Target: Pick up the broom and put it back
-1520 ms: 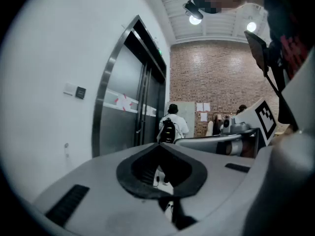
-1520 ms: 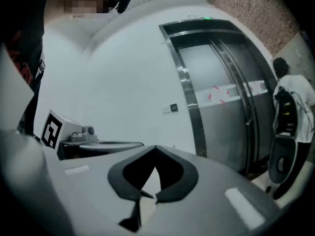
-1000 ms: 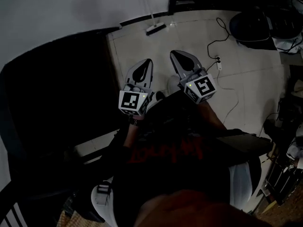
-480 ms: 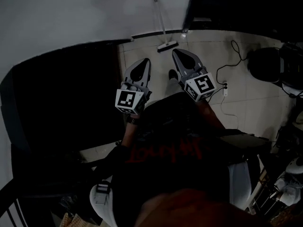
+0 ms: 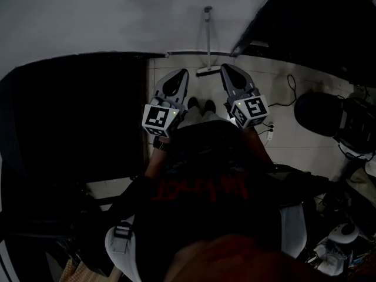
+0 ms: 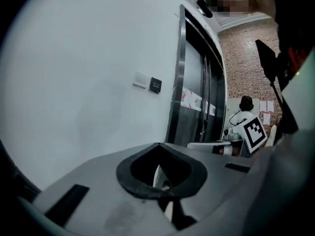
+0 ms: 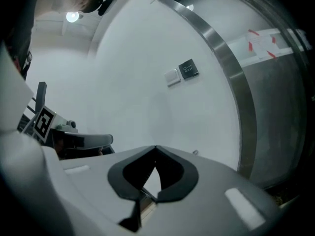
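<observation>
The broom point(image 5: 208, 46) leans upright against the pale wall point(image 5: 106, 16) straight ahead of the person. Its thin handle runs up the wall, and its head rests on the tiled floor point(image 5: 276, 151) at the wall's foot. In the head view the head shows in the gap between the two gripper tips, and part of it is covered by them. Neither gripper touches the broom.

The left gripper point(image 5: 180, 76) and the right gripper point(image 5: 227, 71) are held side by side at chest height, pointing at the wall. In the left gripper view the left gripper point(image 6: 158, 145) has its jaws together at the tips, with nothing caught between them. The right gripper point(image 7: 155, 147) in its own view is the same, with its tips meeting and nothing in them. Neither gripper view shows the broom clearly.

Two small wall plates point(image 7: 180, 73) sit beside a metal door frame point(image 7: 229, 68).

In the head view a large black area point(image 5: 76, 128) fills the left side, too dark to make out. The person's torso hides the lower middle, and only the shoe tips point(image 5: 200, 105) show below the grippers. At the right, a cable point(image 5: 291, 93) trails across the floor near a dark rounded object point(image 5: 317, 114) that cannot be identified. The clutter at the right edge is cut off.
</observation>
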`<state>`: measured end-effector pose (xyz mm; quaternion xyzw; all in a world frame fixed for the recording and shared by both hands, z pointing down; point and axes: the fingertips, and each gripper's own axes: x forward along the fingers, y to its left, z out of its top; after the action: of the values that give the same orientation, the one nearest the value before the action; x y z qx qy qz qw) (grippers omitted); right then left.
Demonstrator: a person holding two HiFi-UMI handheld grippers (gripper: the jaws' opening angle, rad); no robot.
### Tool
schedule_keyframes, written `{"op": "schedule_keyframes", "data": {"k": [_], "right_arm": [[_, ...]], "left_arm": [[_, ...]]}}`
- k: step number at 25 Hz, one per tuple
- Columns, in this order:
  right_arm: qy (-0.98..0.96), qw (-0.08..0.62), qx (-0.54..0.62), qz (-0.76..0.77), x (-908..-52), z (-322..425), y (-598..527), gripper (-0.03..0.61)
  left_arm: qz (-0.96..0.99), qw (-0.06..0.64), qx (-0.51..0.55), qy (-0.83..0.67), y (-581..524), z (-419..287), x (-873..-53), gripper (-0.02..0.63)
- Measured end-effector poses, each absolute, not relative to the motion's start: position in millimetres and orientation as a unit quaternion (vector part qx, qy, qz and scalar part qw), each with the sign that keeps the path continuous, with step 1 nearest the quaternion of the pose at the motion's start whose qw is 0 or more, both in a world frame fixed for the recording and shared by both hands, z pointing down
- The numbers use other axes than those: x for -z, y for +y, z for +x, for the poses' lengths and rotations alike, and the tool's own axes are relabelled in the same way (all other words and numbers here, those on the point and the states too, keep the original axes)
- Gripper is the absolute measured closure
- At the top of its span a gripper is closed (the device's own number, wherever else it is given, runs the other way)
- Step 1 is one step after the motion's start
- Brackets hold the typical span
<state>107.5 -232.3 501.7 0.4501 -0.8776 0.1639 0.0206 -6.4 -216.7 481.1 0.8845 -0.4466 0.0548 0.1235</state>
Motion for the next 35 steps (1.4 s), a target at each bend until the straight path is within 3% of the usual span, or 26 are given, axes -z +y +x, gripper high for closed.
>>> {"op": "schedule_keyframes", "data": {"k": [10,15,23,26,33,35], "right_arm": [[-0.873,0.071,-0.154,0.458,-527,94,-279,0.577],[-0.857,0.108,-0.159,0.479,-565,96,-297,0.472],[-0.826,0.235,-0.177,0.480,-718,101,-407,0.397],[-0.799,0.275,-0.212,0.491,-779,95,-452,0.424],[-0.770,0.345,-0.235,0.482,-878,75,-525,0.392],[-0.760,0.355,-0.227,0.495,-893,83,-537,0.408]], "left_arm": [[0.882,0.116,-0.051,-0.453,-252,-28,-476,0.611],[0.891,0.098,-0.034,-0.443,-240,-34,-457,0.611],[0.854,0.115,-0.076,-0.502,-231,-62,-486,0.611],[0.829,0.135,-0.086,-0.536,-223,-87,-489,0.611],[0.779,0.166,-0.114,-0.593,-206,-126,-526,0.611],[0.773,0.174,-0.116,-0.599,-198,-130,-537,0.611]]}}
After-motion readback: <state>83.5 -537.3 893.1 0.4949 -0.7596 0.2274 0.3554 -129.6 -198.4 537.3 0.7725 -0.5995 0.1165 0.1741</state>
